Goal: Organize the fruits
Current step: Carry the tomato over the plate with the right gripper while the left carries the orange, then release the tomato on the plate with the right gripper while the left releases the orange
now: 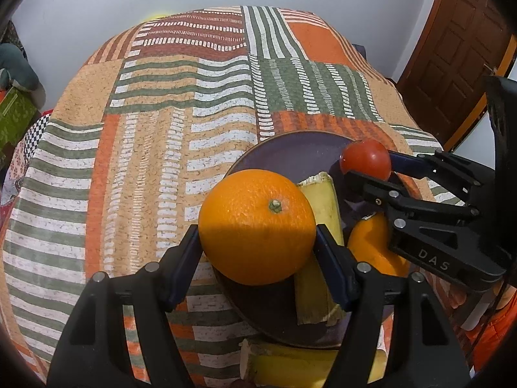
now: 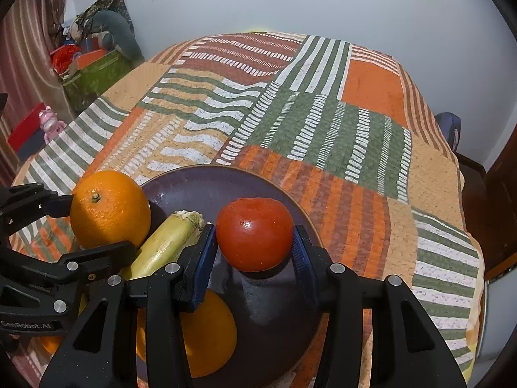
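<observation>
My left gripper (image 1: pixel 258 237) is shut on a large orange (image 1: pixel 257 223), which hangs over the near-left rim of a dark purple plate (image 1: pixel 290 155). My right gripper (image 2: pixel 254 239) is shut on a red tomato (image 2: pixel 255 232), held just above the middle of the plate (image 2: pixel 210 187). A yellow-green stalk piece (image 2: pixel 161 245) lies on the plate between the two grippers. A second orange (image 2: pixel 210 326) rests on the plate's near side, partly hidden by the right gripper's fingers. From the left wrist view the tomato (image 1: pixel 365 158) shows at the right, between the other gripper's pads.
A patterned orange, green and white cloth (image 2: pixel 323 123) covers the table, which drops off at every side. A yellow fruit (image 1: pixel 290 368) lies off the plate at the near edge. A green box of clutter (image 2: pixel 93 74) stands on the left and a wooden door (image 1: pixel 458 48) on the right.
</observation>
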Motion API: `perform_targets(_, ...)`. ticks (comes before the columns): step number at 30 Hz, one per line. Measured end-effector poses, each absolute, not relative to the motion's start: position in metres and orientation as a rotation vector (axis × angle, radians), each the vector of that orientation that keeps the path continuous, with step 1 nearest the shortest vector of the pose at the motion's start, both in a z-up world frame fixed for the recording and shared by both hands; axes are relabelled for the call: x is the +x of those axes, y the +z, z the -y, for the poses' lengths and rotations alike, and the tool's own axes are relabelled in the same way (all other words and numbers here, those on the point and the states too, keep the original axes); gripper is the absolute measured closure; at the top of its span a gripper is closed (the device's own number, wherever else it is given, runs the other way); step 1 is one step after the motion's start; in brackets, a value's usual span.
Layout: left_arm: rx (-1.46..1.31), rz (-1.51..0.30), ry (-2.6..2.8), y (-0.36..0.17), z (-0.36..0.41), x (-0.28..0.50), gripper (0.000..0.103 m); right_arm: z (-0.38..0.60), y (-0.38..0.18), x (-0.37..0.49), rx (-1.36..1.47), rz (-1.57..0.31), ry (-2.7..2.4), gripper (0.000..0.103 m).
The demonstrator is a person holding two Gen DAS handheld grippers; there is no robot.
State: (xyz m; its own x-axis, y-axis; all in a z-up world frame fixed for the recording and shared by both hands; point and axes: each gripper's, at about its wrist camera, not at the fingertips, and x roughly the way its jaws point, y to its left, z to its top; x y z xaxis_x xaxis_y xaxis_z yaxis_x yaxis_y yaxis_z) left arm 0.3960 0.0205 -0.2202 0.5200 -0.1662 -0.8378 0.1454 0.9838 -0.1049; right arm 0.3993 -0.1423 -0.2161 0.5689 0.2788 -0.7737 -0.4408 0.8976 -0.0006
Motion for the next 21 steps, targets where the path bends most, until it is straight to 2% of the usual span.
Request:
perform_targets(6,-0.026,-0.97,-0.173,-0.212,-0.025,0.394,0.033,0.142,-0.215,0.4,-0.193,-0.879,0.432,0.058)
perform_targets(8,-0.019,-0.952,-0.176,-0.205,-0.025,0.392,0.031,0.142,-0.211,0.395,-0.207,-0.853,0.423,0.048)
perform_targets(10,0.006,-0.931,-0.173,-0.199,-0.023,0.388,0.031,0.14,-0.206,0.39,-0.227,-0.826,0.418,0.045)
perform_targets(21,0.031,-0.866,-0.166,-0.167,-0.03,0.348,0.03,0.138,-0.174,0.352,-0.191,-0.755,0.439,0.045)
